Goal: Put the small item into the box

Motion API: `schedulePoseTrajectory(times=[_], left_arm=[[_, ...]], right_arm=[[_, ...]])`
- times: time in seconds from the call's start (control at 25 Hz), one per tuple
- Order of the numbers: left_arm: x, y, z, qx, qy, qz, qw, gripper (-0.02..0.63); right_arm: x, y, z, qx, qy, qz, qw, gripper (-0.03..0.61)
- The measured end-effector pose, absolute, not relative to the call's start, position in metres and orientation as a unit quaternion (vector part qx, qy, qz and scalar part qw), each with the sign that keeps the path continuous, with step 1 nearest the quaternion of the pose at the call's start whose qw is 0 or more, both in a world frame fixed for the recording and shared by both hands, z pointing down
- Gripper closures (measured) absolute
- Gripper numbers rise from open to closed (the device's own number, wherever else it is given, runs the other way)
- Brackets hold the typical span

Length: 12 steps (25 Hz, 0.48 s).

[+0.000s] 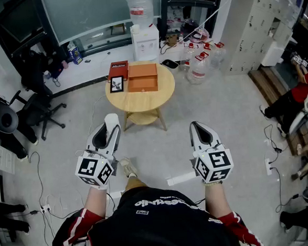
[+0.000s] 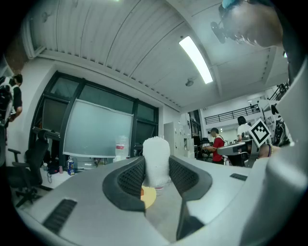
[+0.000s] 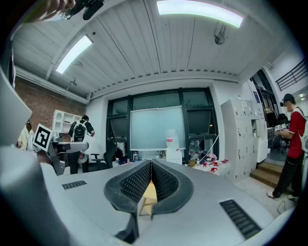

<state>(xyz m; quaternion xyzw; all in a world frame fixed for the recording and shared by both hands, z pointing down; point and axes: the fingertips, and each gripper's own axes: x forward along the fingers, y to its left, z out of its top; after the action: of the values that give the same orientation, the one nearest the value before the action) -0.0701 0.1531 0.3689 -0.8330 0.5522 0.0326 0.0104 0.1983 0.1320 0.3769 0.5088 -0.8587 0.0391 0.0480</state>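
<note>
A round wooden table (image 1: 165, 90) stands a few steps ahead of me in the head view. On it lie a flat orange box (image 1: 142, 77), a red box (image 1: 118, 70) and a small dark framed card (image 1: 116, 84). My left gripper (image 1: 111, 122) is held level at waist height, short of the table, shut on a small white, rough-surfaced item (image 2: 156, 161) that stands upright between its pads. My right gripper (image 1: 197, 127) is beside it, also short of the table. Its jaws (image 3: 150, 175) are shut with nothing between them, and the table's wood (image 3: 150, 193) shows low between its jaws.
A white water dispenser (image 1: 144, 39) and several water jugs (image 1: 197, 67) stand behind the table. An office chair (image 1: 37, 109) is at the left, cables (image 1: 274, 143) trail over the floor, and a seated person (image 1: 294, 97) is at the right. A white strip (image 1: 181, 179) lies by my feet.
</note>
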Motion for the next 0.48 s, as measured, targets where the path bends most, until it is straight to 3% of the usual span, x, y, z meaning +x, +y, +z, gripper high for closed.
schedulePoseTrajectory(times=[0.48], left_arm=[[-0.045, 0.159, 0.359, -0.843, 0.537, 0.016, 0.023, 0.449]], right_arm=[[0.199, 0.139, 0.368, 0.502, -0.862, 0.043, 0.063, 0.554]])
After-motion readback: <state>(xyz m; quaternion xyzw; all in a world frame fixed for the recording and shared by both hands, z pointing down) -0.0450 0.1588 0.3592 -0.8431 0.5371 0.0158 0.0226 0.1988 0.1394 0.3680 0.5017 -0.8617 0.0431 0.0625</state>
